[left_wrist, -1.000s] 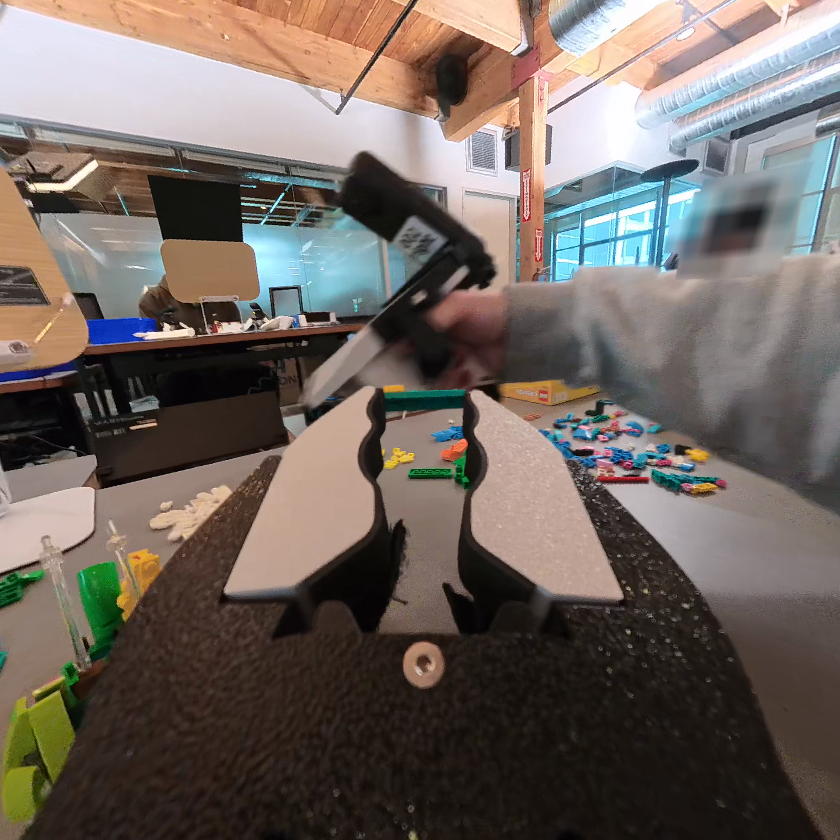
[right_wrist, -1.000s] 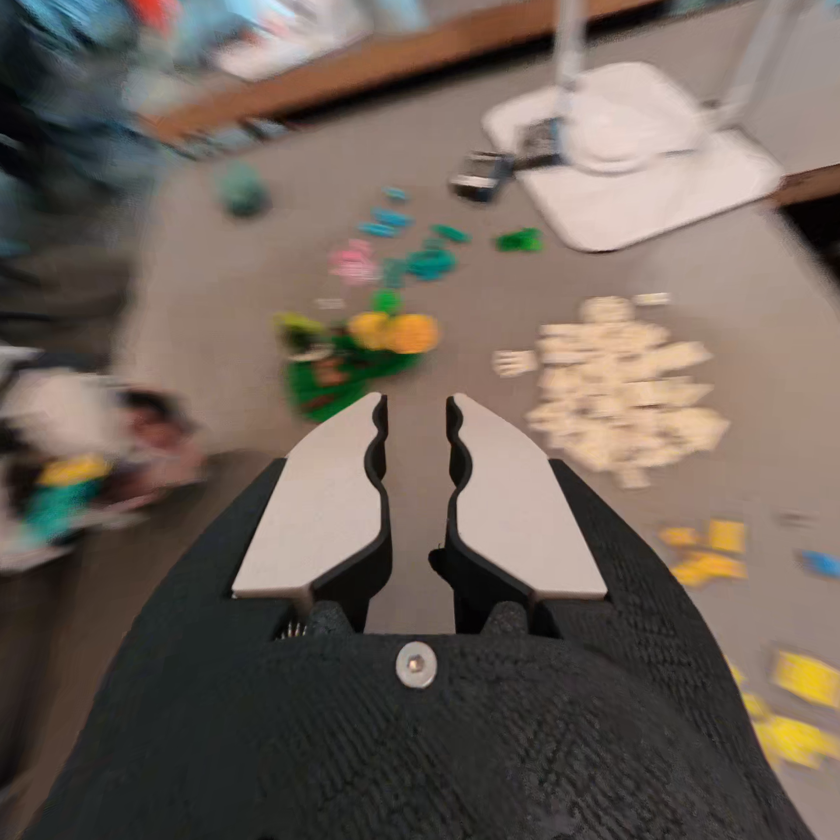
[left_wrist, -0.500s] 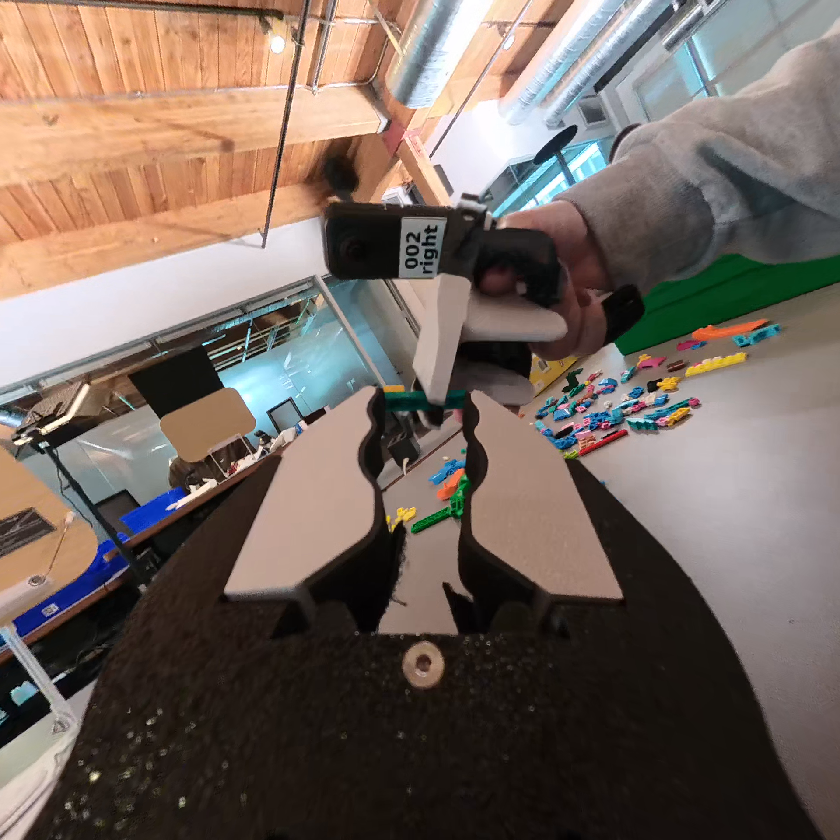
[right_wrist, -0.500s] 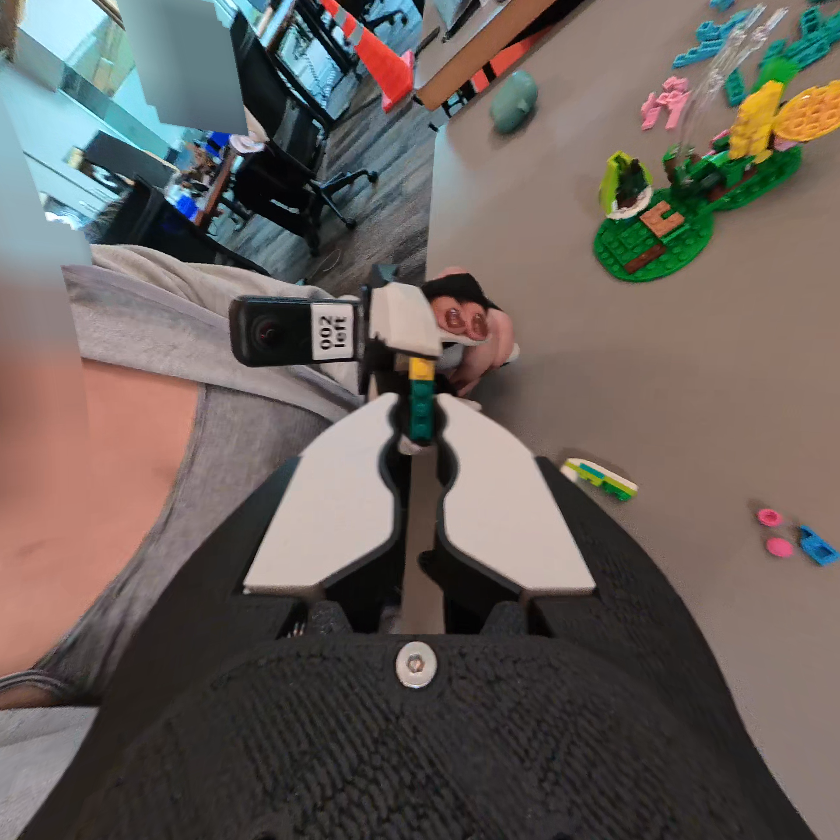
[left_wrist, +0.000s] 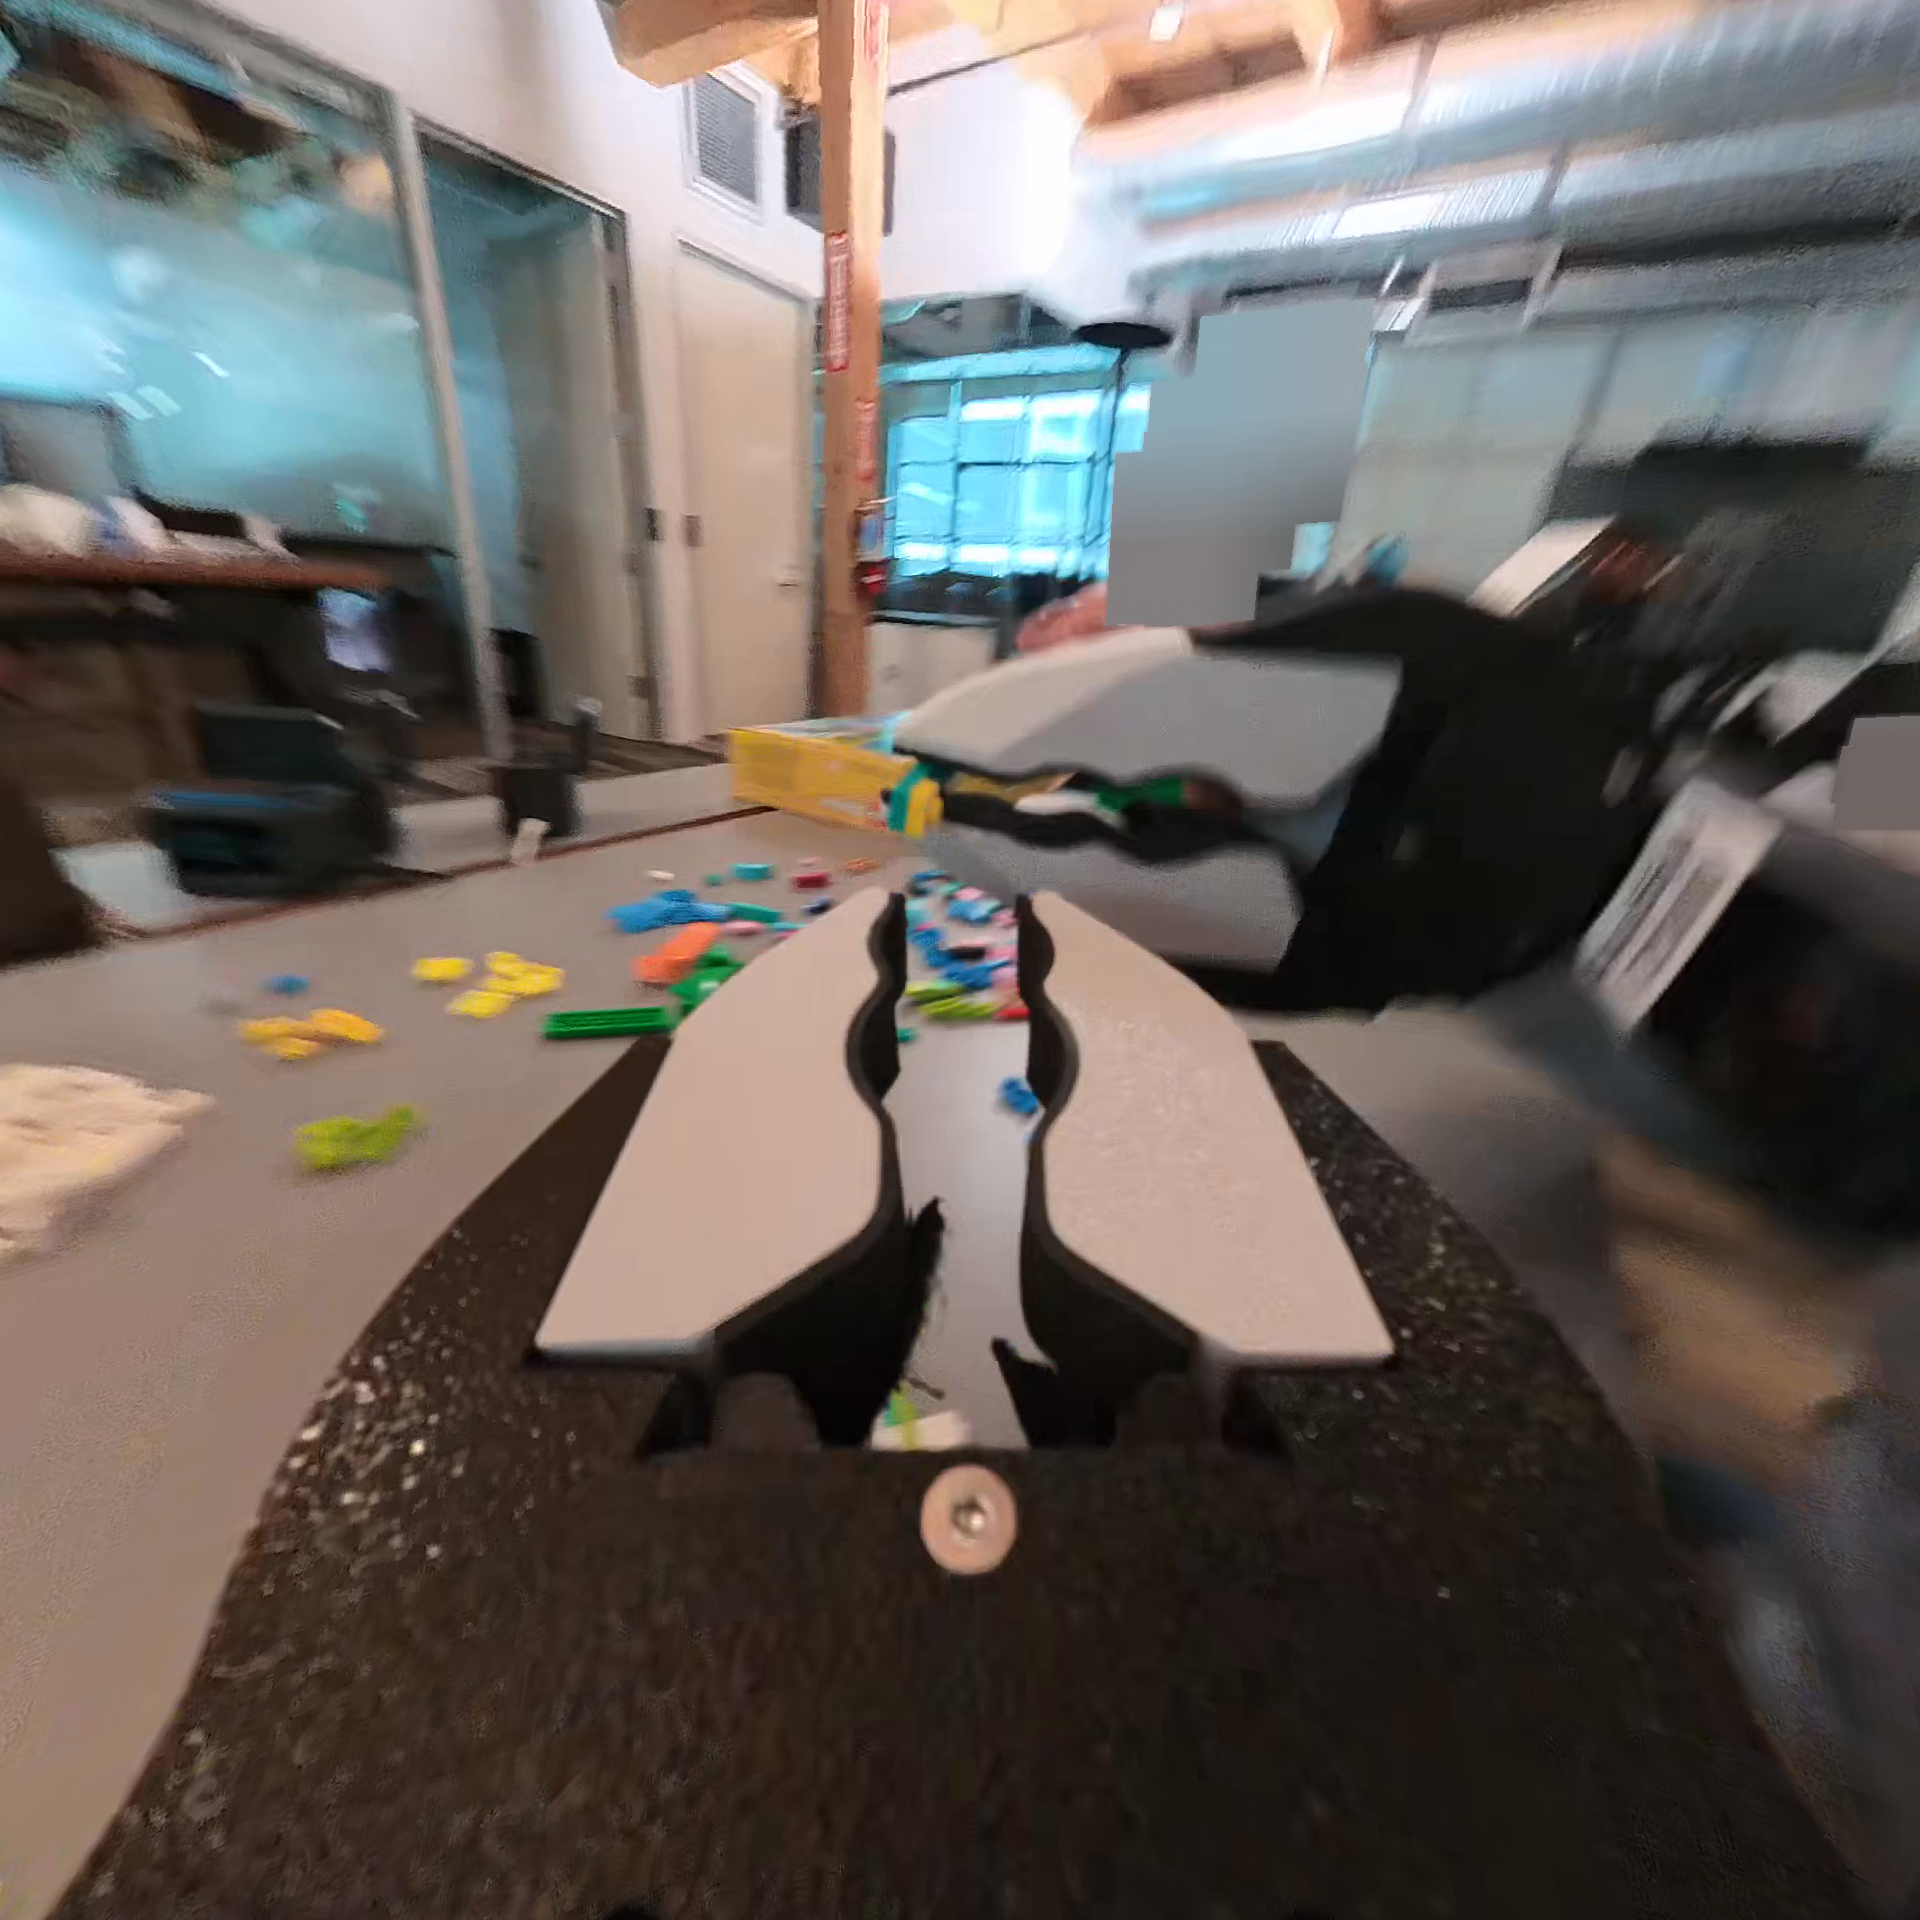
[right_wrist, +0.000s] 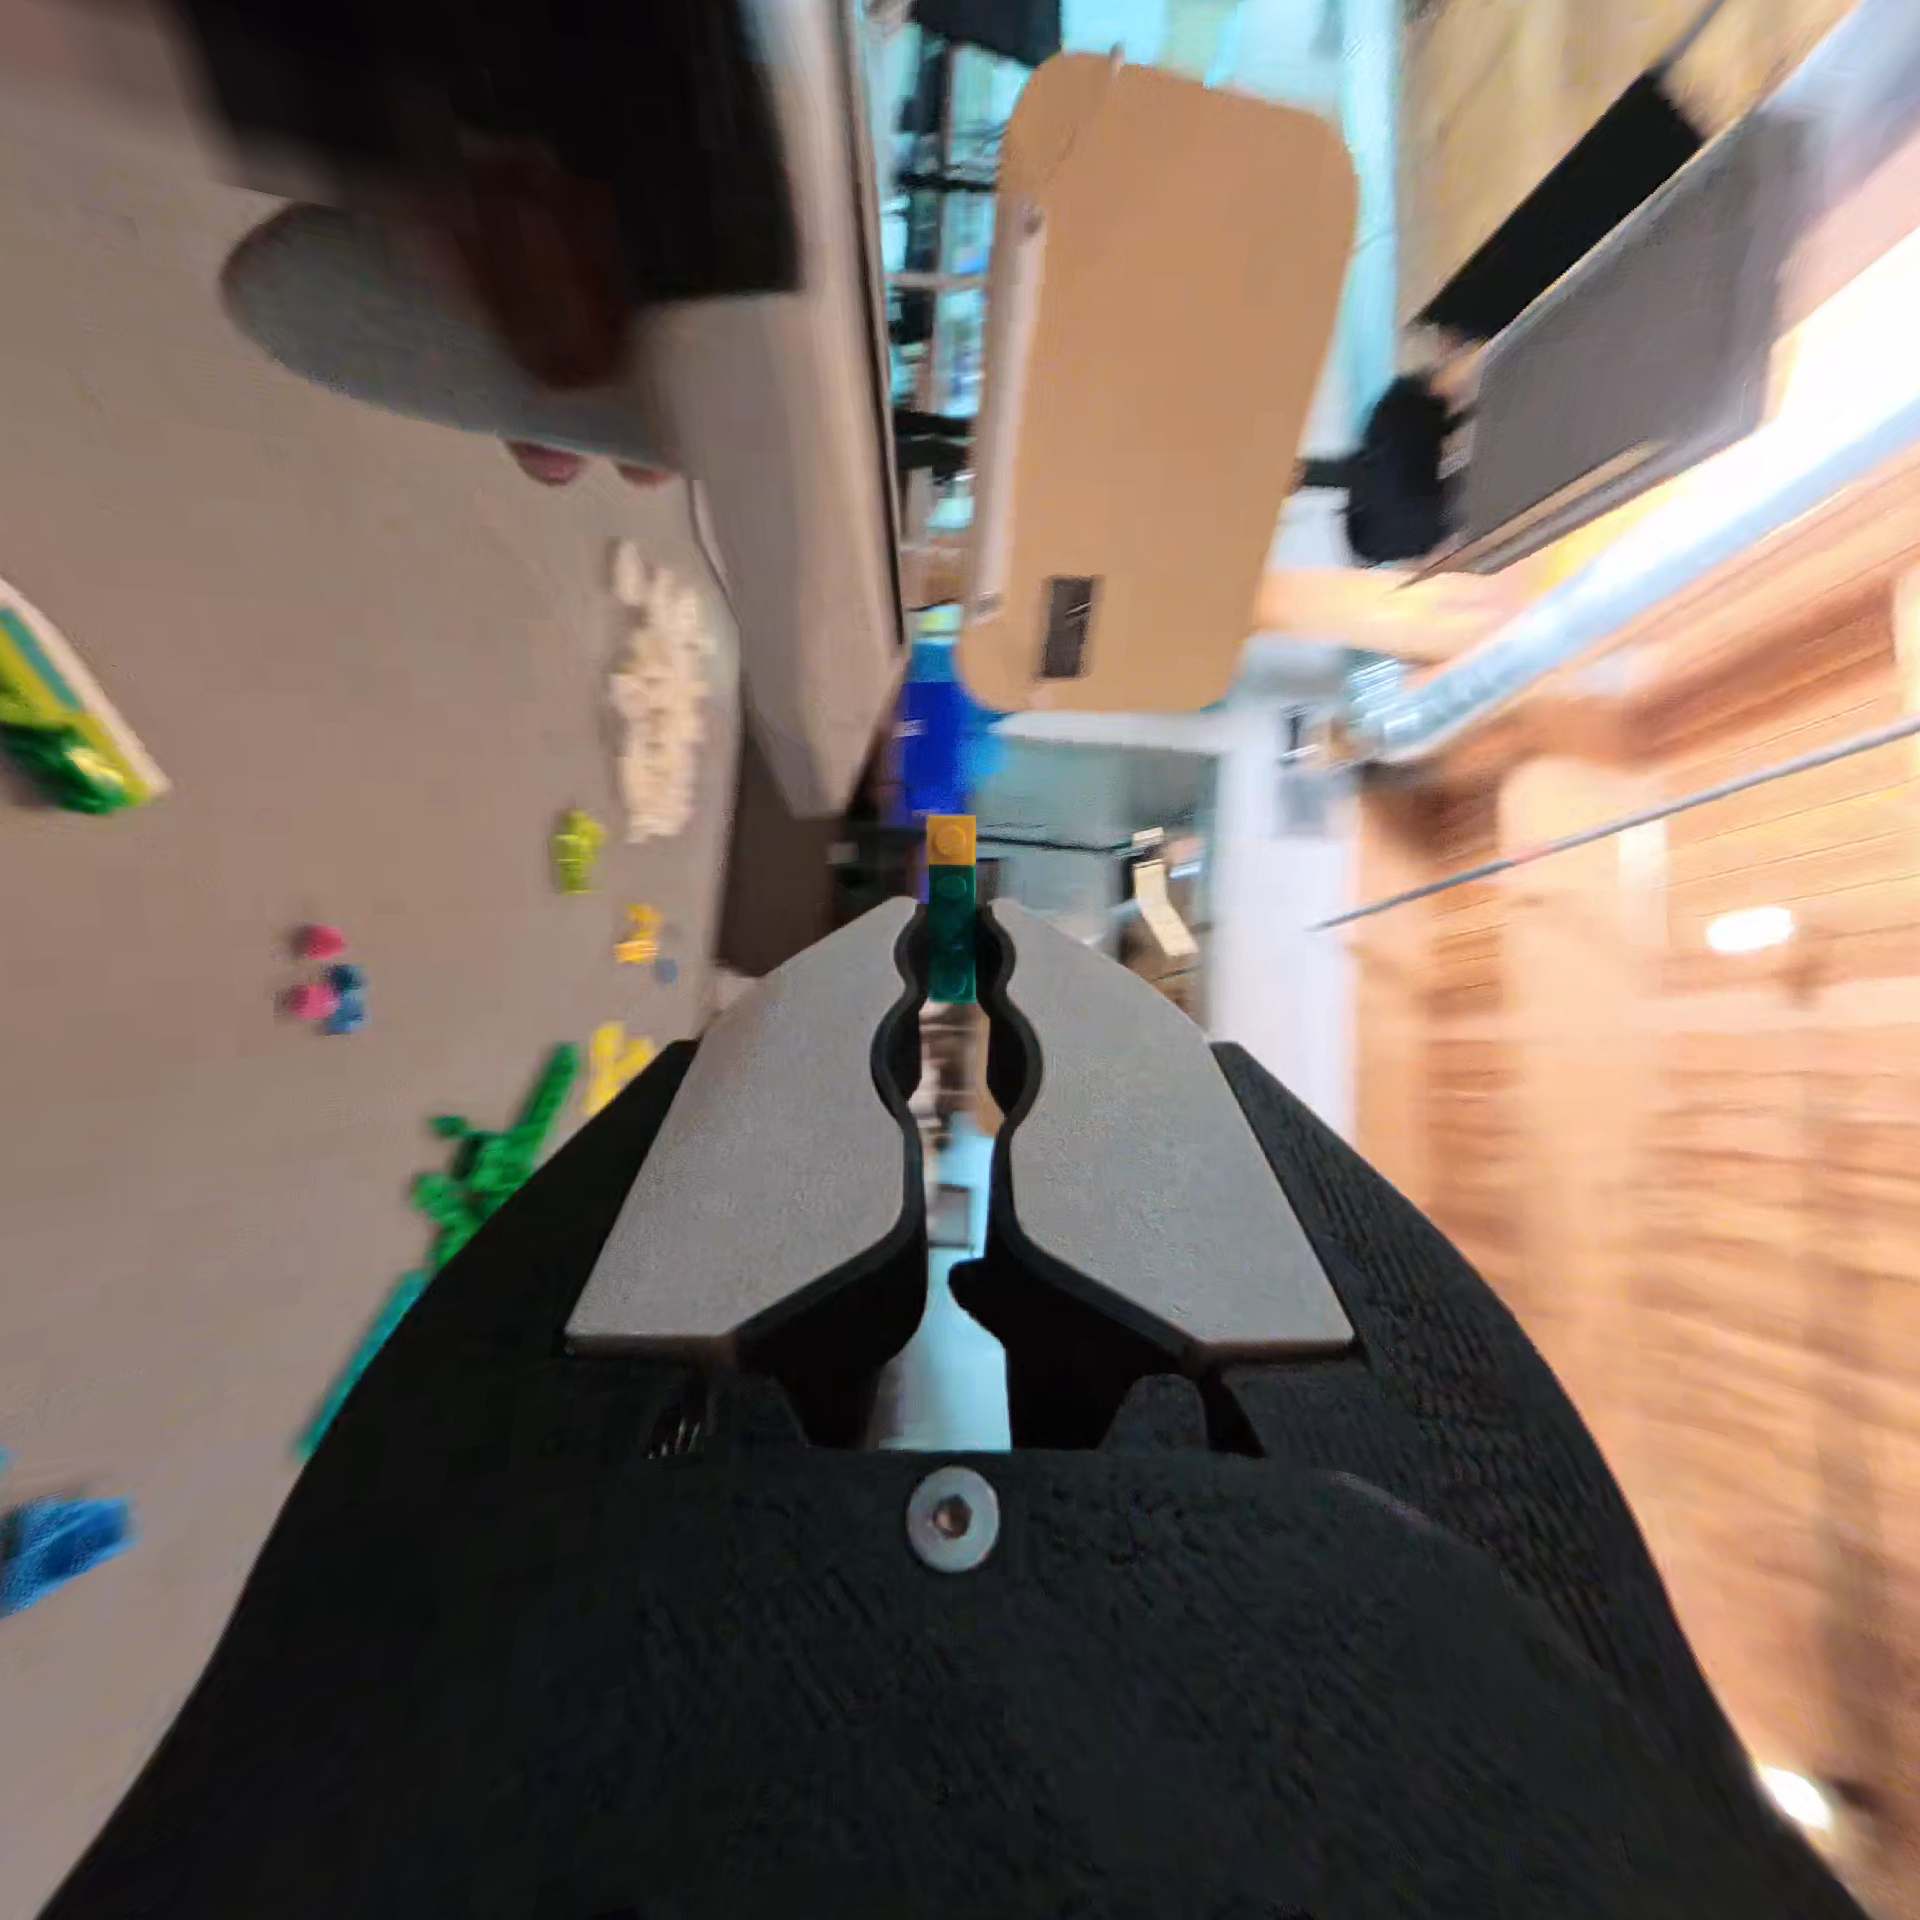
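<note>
While my left wrist view is smeared, I read my left tongs (left_wrist: 956, 914) as parted with nothing between the pads, hanging over the grey worktop (left_wrist: 260, 1226) above scattered small plastic bricks (left_wrist: 935, 966). My right tongs (left_wrist: 925, 805) sit beyond, gripping a brick strip. A yellow cardboard box (left_wrist: 810, 769) lies behind.

Right wrist view: right tongs (right_wrist: 951, 914) closed on a slim dark-green plastic brick strip with a yellow end brick (right_wrist: 952, 914), both pads pressing its sides, yellow end poking past the tips, lifted off the worktop (right_wrist: 312, 675). Loose bricks lie unsorted.
</note>
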